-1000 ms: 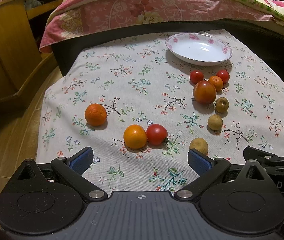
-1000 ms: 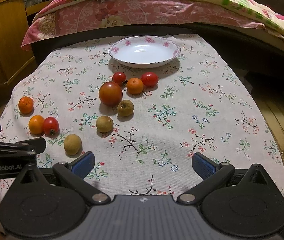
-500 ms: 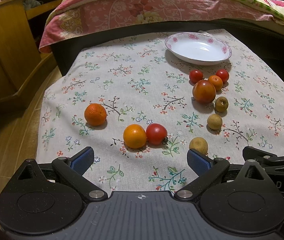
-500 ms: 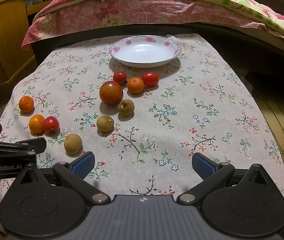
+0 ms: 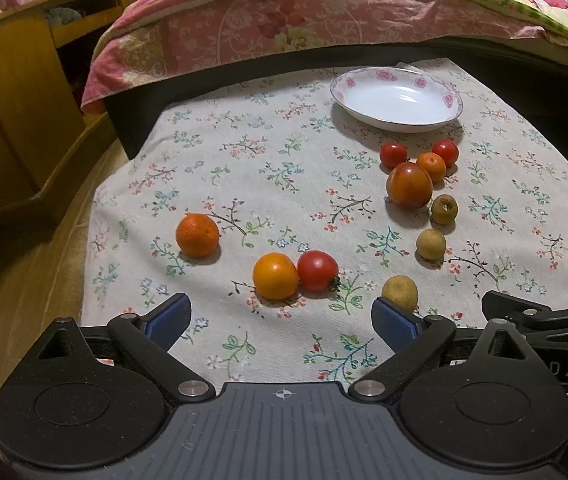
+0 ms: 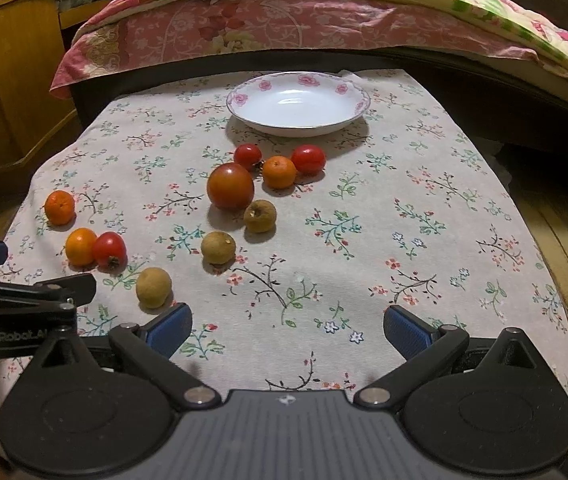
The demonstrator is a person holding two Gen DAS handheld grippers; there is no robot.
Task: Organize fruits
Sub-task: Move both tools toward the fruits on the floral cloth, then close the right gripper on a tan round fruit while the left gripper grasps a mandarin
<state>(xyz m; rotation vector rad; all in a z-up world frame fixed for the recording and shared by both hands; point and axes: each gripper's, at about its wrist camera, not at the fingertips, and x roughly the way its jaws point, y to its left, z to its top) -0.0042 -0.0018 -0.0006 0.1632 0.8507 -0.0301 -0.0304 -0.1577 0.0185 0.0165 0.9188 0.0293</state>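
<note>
Fruits lie loose on a floral tablecloth (image 5: 244, 160). A white plate with pink flowers (image 5: 398, 98), also in the right wrist view (image 6: 298, 102), stands empty at the far side. Near it are two small tomatoes, a small orange (image 6: 279, 172) and a large red-orange fruit (image 6: 230, 186). Three brown longans trail toward me (image 6: 259, 216) (image 6: 218, 247) (image 6: 153, 287). At the left lie an orange (image 5: 197, 235), another orange (image 5: 275, 276) and a tomato (image 5: 317, 270). My left gripper (image 5: 282, 322) is open and empty just before that pair. My right gripper (image 6: 288, 326) is open and empty over bare cloth.
A bed with a pink floral quilt (image 6: 284, 20) runs along the table's far edge. A wooden cabinet (image 5: 16, 92) stands at the left. Wooden floor (image 6: 564, 240) shows to the right of the table.
Both grippers have drifted very slightly; the fruits and plate have not moved. Both stay open and empty.
</note>
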